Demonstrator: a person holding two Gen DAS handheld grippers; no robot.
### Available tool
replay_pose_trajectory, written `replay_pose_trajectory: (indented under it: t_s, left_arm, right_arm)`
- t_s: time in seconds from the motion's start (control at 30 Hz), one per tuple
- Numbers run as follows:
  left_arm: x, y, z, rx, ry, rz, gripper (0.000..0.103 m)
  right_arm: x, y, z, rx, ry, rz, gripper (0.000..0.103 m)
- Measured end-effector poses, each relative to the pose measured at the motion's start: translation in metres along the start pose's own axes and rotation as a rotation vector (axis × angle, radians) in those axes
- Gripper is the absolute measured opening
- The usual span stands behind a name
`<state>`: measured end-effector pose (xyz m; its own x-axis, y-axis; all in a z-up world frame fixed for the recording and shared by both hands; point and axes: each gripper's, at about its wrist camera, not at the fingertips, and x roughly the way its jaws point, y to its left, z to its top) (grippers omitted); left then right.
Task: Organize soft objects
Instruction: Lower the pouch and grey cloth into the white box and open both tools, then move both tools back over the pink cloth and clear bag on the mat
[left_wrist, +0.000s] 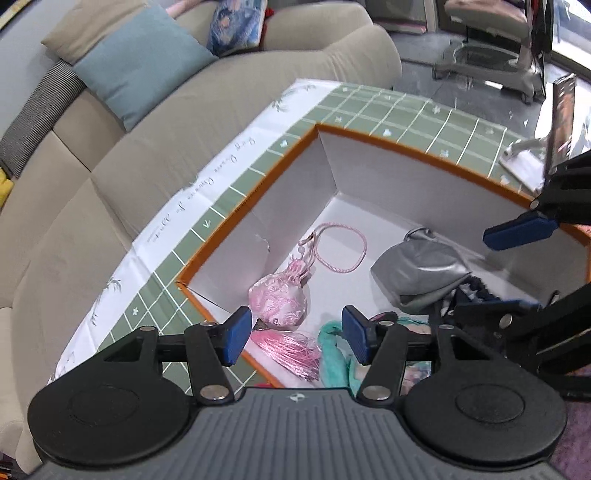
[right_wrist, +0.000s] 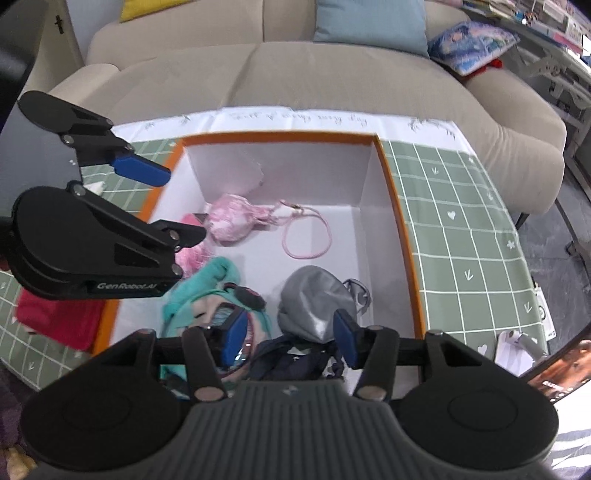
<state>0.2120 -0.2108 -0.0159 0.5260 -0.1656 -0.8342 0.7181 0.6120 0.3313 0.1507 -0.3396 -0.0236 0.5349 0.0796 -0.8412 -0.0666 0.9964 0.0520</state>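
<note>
The soft things lie in the white box (right_wrist: 373, 177) with the orange rim: a pink pouch (right_wrist: 232, 218) with its cord loop near the far wall, a grey pouch (right_wrist: 314, 302) close to my right side, a teal plush doll (right_wrist: 207, 291) beside it, and a dark cloth bundle (right_wrist: 291, 358) at the near edge. My right gripper (right_wrist: 291, 341) hangs over the dark bundle and grey pouch with its jaws spread, pinching nothing; my left gripper (left_wrist: 295, 338) is spread too, empty above the pink pouch's tassel (left_wrist: 291, 350). A red cloth (right_wrist: 59, 317) sits outside on the green checked tablecloth (right_wrist: 461, 221). My worry: both grippers crowd one box, so they could bump, or a pad could snag the cord or tassel and drag the pouch out.
</note>
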Motion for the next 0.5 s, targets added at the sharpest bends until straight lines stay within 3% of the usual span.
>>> replay_pose_trajectory:
  t_s: [0.07, 0.2, 0.5]
  left_arm:
    - [-0.012, 0.001, -0.004, -0.013, -0.023, -0.007, 0.066]
    - [-0.039, 0.002, -0.018, -0.035, -0.091, -0.033, 0.066]
    - [-0.092, -0.006, -0.057, -0.088, -0.180, -0.044, 0.066]
  right_arm:
    - [-0.011, 0.005, -0.002, -0.006, -0.017, 0.010, 0.053]
    - [-0.035, 0.017, -0.010, -0.002, -0.064, 0.012, 0.068]
    - [-0.076, 0.043, -0.036, 0.047, -0.123, 0.029, 0.074]
